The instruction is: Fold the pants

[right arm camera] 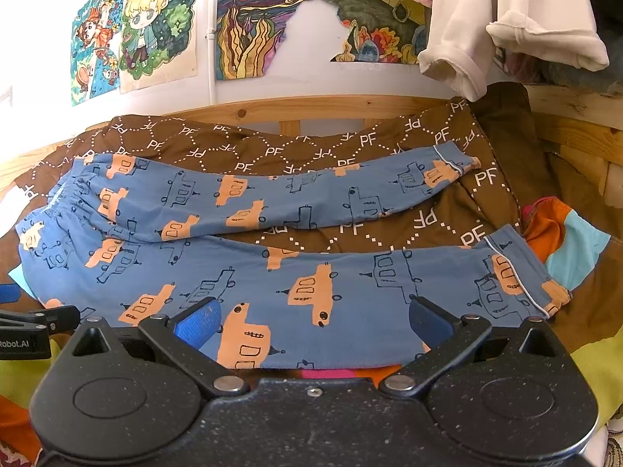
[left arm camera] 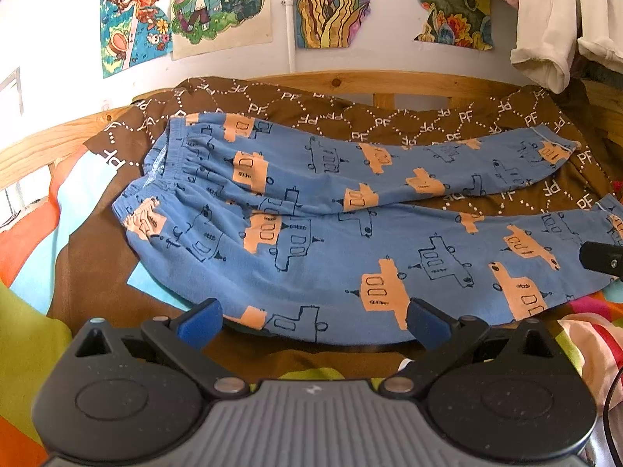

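My blue pants [left arm camera: 311, 225] with orange and blue boats on them lie flat on the bed, on top of a brown blanket [left arm camera: 350, 116] with white letters. The stretchy waist [left arm camera: 175, 163] is on my left side. The two legs run off to my right and are spread apart like a V. One leg is close to me and the other is farther back, near the wooden bed rail [right arm camera: 311, 105].

My left gripper [left arm camera: 311, 321] is wide open and holds nothing. It hangs right at the near edge of the pants, by the top of the near leg. My right gripper [right arm camera: 311, 321] is wide open too, and empty. It sits over the near leg, partway toward the cuff [right arm camera: 521, 276] with the thin white line.

The pants look soft, thin and light. I think they will bend and flop, not stay stiff, so one pinch in the middle would make them droop. The cloth does not look slippery, and it will not break.

I think the first fold is not done yet, since the legs lie apart. A good plan is to grab the near edge in two spots, left jaws by the waist and right jaws by the cuff. Then I could lift the near leg over onto the far leg.
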The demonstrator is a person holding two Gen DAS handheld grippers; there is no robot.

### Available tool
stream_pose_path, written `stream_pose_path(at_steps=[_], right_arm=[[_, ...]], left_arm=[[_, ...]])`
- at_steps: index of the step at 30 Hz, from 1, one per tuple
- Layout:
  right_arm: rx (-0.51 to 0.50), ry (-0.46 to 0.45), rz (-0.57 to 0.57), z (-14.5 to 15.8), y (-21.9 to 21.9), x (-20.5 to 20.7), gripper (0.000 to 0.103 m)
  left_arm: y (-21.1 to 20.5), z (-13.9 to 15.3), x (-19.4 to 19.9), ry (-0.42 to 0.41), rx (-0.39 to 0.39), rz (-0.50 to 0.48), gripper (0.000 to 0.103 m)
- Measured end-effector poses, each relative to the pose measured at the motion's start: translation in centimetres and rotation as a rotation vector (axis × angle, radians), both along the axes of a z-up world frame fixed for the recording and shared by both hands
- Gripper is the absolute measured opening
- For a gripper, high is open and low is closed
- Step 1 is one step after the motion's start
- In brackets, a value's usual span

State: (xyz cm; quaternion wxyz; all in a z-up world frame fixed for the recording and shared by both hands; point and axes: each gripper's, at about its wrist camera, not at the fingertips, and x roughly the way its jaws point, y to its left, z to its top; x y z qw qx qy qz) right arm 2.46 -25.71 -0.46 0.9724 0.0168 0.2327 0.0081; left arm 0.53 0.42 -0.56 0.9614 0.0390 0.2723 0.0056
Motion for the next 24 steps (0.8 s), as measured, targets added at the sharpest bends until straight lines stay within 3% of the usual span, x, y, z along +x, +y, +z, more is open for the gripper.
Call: stream_pose_path(at_steps=[6, 13, 17, 24], right_arm=[[0.015, -0.014, -0.005, -0.1, -0.3, 0.5, 0.102], [0.073, -0.019, -0.001, 0.6, -2.0, 2.5, 0.102], [0.108, -0.014, 0.057, 2.0, -3.5, 4.9, 0.102], [0.078, -0.022, 0.245, 5.3, -5.4, 12.4, 0.102]], left_arm=[[0.2, 0.2, 0.5, 0.014, -0.008, 0.024, 0.103], [-0.4, 2.3, 2.8, -0.023, 0.044, -0.020, 0.103], [-0.2, 4.3, 5.9, -0.014, 0.093, -0.069, 0.103], [0.9, 9.6, 14.0, -0.066, 0.187, -0.123, 0.103]])
